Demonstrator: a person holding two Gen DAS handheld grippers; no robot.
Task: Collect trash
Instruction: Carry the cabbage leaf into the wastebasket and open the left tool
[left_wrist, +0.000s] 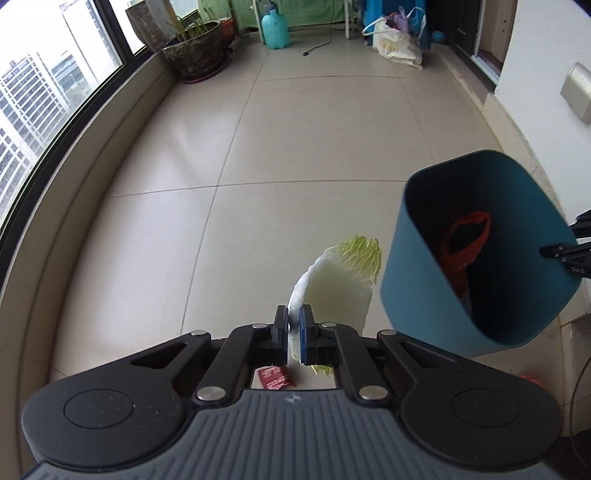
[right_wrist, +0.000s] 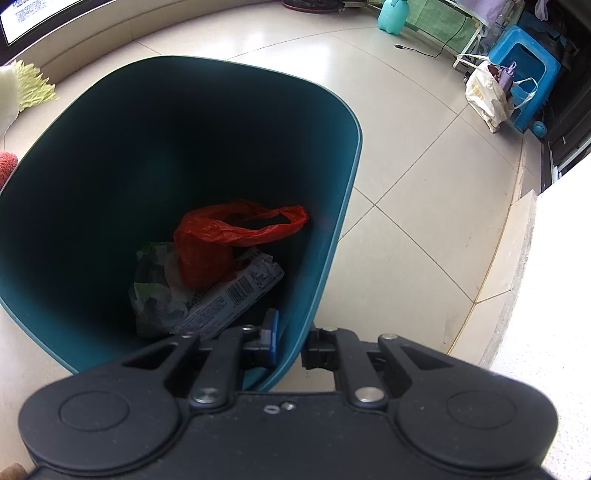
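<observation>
two tools are engaged: a cabbage leaf (left_wrist: 343, 280) is pinched in the closed left tool (left_wrist: 293, 332) above the floor, just beside the teal bin (right_wrist: 325, 229), whose wall is clamped by the right tool (right_wrist: 290, 345); next, the leaf must likely be carried over the rim and released.

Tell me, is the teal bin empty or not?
Not empty: the teal bin holds a red plastic bag and printed wrappers at its bottom.
</observation>
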